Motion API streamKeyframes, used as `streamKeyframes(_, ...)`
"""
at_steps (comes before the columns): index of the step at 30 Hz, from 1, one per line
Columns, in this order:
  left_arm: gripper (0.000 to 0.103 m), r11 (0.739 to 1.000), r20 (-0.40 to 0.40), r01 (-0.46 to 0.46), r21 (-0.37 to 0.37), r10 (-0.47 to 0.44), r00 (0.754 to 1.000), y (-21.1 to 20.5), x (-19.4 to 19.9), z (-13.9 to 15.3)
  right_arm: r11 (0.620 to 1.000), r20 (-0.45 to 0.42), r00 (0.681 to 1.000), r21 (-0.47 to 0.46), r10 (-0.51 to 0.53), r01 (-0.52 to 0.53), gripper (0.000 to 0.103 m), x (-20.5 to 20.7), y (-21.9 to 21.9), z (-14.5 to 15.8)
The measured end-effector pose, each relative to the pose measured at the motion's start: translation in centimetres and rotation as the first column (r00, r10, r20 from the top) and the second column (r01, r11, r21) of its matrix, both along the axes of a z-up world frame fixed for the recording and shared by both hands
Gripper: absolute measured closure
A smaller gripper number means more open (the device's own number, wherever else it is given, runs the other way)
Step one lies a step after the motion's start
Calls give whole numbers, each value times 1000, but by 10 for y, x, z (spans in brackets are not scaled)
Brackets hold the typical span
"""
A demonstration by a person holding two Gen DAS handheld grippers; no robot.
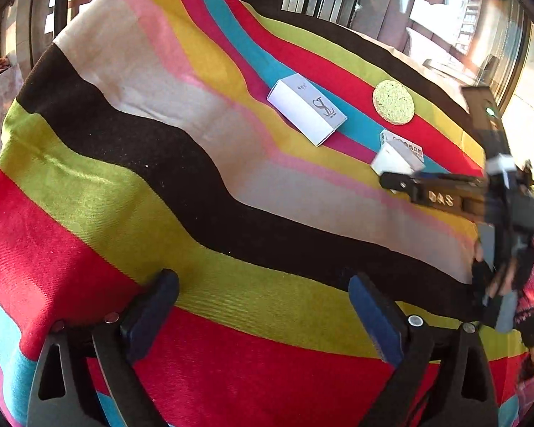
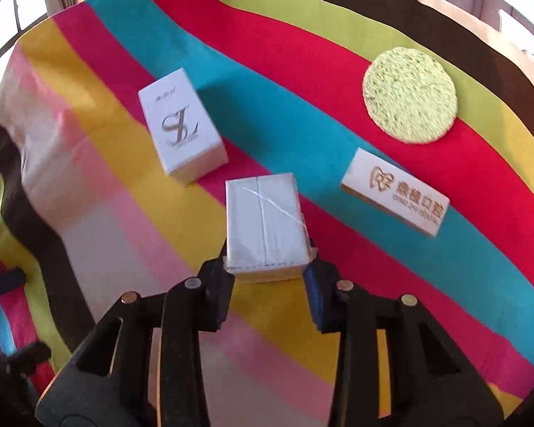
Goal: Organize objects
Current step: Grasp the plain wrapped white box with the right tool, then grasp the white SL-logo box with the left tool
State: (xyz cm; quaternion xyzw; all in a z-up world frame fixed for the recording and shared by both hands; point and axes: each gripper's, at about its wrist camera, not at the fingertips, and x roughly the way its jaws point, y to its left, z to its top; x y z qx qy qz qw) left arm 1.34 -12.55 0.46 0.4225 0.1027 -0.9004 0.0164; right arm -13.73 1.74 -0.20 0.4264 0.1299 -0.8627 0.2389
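Right tongs (image 2: 268,277) clamp only the near end of the white packet (image 2: 265,222) over the striped table (image 2: 89,213), left tongs (image 1: 263,306) gape empty, so the soft packet could droop or slip free if swung.

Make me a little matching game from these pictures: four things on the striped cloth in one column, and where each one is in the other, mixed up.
Things:
1. plain white packet
2. round green sponge
3. white box with the SL logo
4. white box with the tooth logo

Places:
A. lying far left, partly on the yellow stripe
B. pinched in the right claw
C. lying just below the sponge, on the blue stripe
D. lying far right, across the red and green stripes

Pairs: 1-B, 2-D, 3-A, 4-C
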Motion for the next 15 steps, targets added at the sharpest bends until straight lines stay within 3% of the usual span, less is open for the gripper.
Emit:
streamKeyframes(4,0,1000,60,-15,-11,16,998,6,-13,2,999,-13,999,4,-36,36,63,55,45,2)
streamKeyframes(7,0,992,103,-52,111,40,994,5,-43,7,997,-27,996,-2,-82,82,63,83,78,1)
streamKeyframes(9,0,977,105,-122,172,105,989,5,-69,12,995,-36,995,-11,-96,96,63,100,85,3)
streamKeyframes(15,0,939,105,-284,195,268,958,16,-158,10,994,-29,994,-25,-108,107,63,94,91,4)
